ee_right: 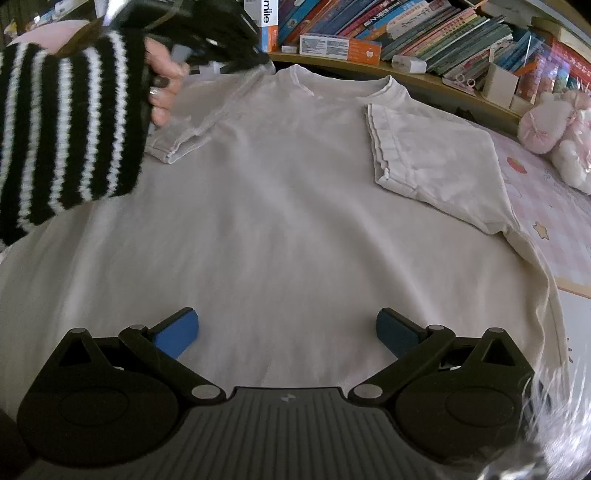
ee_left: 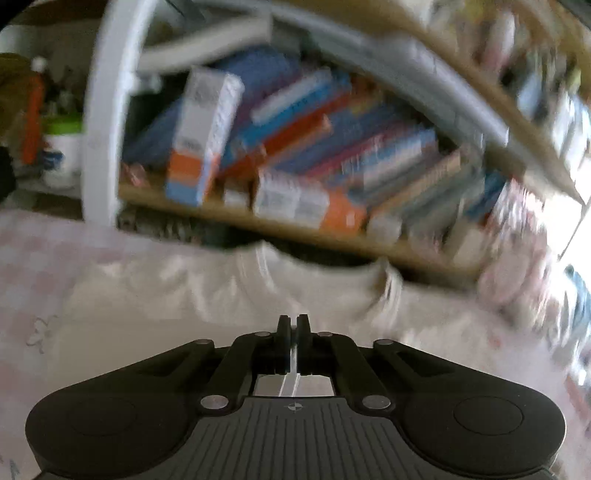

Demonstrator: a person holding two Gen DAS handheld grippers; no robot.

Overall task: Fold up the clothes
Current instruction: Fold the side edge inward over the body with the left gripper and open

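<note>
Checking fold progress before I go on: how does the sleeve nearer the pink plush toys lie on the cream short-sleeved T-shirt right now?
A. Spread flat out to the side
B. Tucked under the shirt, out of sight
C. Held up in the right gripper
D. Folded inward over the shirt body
D: in the right wrist view the sleeve lies doubled back over the cream short-sleeved T-shirt, its hem facing the collar, while the right gripper hangs open and empty.

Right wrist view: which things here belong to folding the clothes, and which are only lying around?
Belong to the job:
- white T-shirt, spread flat
- left gripper, shut
- right gripper, open over the hem

Just lying about:
- books on the shelf
- pink plush toy
- orange-and-white box
</note>
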